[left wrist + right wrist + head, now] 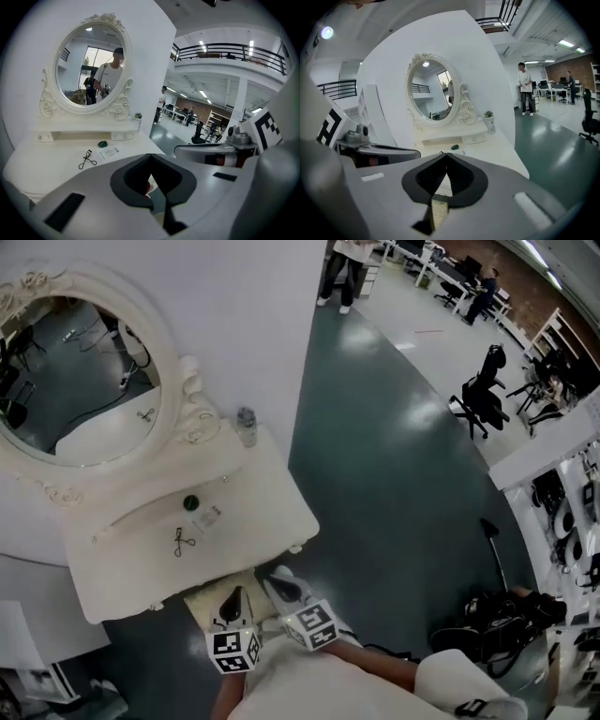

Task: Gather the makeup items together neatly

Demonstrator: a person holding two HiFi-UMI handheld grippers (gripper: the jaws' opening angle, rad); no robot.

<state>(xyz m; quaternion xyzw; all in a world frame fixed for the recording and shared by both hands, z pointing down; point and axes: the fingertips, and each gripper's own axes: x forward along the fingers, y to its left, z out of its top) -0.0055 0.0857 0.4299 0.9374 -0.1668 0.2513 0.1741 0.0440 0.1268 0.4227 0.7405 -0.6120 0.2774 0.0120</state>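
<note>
the left claw (150, 157) and right claw (446, 157), both clenched and empty, hover short of the tabletop (267, 521), seemingly poised to gather the eyelash curler (181, 541), green pot (191, 502) and packet (207, 517) lying apart mid-surface, and the bottle (247, 426) beside the mirror (75, 381).

Head view: high up, steeply down on bench (262, 521), w/ left gripper (232, 599) & right gripper (281, 579) at btm. Left gripper view & right gripper view: low, near bench edge, facing mirror (89, 65); right one more oblique. All 3 share bench.
</note>
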